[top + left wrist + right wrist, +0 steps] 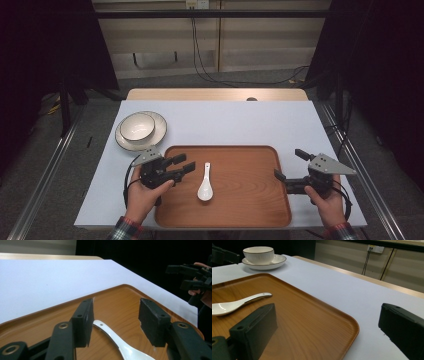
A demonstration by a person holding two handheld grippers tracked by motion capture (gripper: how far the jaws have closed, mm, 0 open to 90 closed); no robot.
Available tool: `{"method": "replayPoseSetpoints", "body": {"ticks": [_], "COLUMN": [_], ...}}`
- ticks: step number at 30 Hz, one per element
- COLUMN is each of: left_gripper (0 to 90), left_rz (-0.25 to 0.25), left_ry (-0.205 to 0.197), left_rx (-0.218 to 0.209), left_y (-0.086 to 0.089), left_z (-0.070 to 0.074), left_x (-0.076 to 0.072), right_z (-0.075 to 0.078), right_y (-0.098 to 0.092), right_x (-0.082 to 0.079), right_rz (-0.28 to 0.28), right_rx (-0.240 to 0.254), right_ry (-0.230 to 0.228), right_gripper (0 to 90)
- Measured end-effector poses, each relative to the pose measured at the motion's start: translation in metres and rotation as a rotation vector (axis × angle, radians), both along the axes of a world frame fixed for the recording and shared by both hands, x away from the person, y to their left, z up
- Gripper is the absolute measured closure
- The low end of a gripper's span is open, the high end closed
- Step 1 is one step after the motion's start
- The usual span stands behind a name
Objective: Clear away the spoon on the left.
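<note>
The white spoon point(204, 184) lies flat on the wooden tray point(250, 210), its bowl toward the person and its handle pointing away. It sits just to the right of the left gripper point(181, 165), and in the left gripper view the handle point(103, 327) runs up between the two black pads, close to the left one but pressed by neither. That gripper stands partly open and holds nothing; the spoon rests on the tray by its own weight.

The right gripper point(289, 165) hovers at the tray's right edge, well apart from the spoon, with its jaws spread wide and empty. Beyond the left gripper, off the tray's far left corner, a white bowl point(137, 126) sits in a saucer point(159, 131) on the desk point(240, 120).

The risks lie mostly in the spoon itself. It looks glazed and smooth, and its handle is thin, so pads closing on it off-centre could squirt it sideways across the tray or tip the bowl end up. The handle lies nearer one pad than the other, so that pad would probably reach it first and push the spoon before the other arrives. If the gripper comes in too low, the pads could scrape the tray and shift it on the desk.
</note>
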State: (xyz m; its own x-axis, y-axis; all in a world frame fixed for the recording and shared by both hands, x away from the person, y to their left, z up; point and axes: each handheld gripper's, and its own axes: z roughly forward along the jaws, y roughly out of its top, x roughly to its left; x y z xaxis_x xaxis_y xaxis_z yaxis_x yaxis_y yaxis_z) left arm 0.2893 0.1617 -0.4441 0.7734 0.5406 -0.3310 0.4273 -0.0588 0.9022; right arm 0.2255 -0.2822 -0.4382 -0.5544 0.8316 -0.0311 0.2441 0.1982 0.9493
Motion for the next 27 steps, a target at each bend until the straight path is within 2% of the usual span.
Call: {"method": "replayPoseSetpoints", "body": {"ticks": [2,3,5,6,8,9,11,16,23,27], "left_gripper": [42.7,41.9,40.5,39.9,39.0,38.4,37.1,31.3,26.1,21.5], "left_rz": [0.013,0.006,0.011,0.023,0.036,0.023,0.026,0.026,0.049,0.058], "left_ry": [-0.005,-0.012,-0.019,-0.018,-0.028,-0.028,-0.04,-0.052,-0.056,-0.071], "left_rx": [0.013,-0.002,-0.005,0.008,0.008,-0.005,0.006,-0.032,-0.012,-0.022], "left_y": [0.002,0.004,0.006,0.007,0.009,0.01,0.012,0.017,0.028,0.033], "left_z": [0.002,0.003,0.004,0.005,0.006,0.006,0.008,0.011,0.012,0.012], "left_x": [0.0,0.0,0.001,0.0,0.0,0.0,0.0,0.0,0.0,0.0], "right_z": [0.0,0.0,0.0,0.0,0.0,0.0,0.0,0.0,0.0,0.001], "right_y": [0.0,0.0,0.0,0.001,0.001,0.001,0.0,0.0,0.0,0.0], "right_x": [0.0,0.0,0.0,0.0,0.0,0.0,0.0,0.0,0.0,0.0], "right_rz": [-0.002,-0.001,-0.001,-0.002,-0.001,0.001,0.003,-0.003,-0.003,-0.011], "right_rx": [0.001,0.001,0.002,0.002,0.002,0.001,0.004,0.002,0.003,0.004], "right_ry": [0.001,0.0,0.001,0.003,0.003,0.0,0.001,-0.005,0.001,0.002], "right_gripper": [1.7,1.7,1.7,1.7,1.7,1.7,1.7,1.7,1.7,1.7]}}
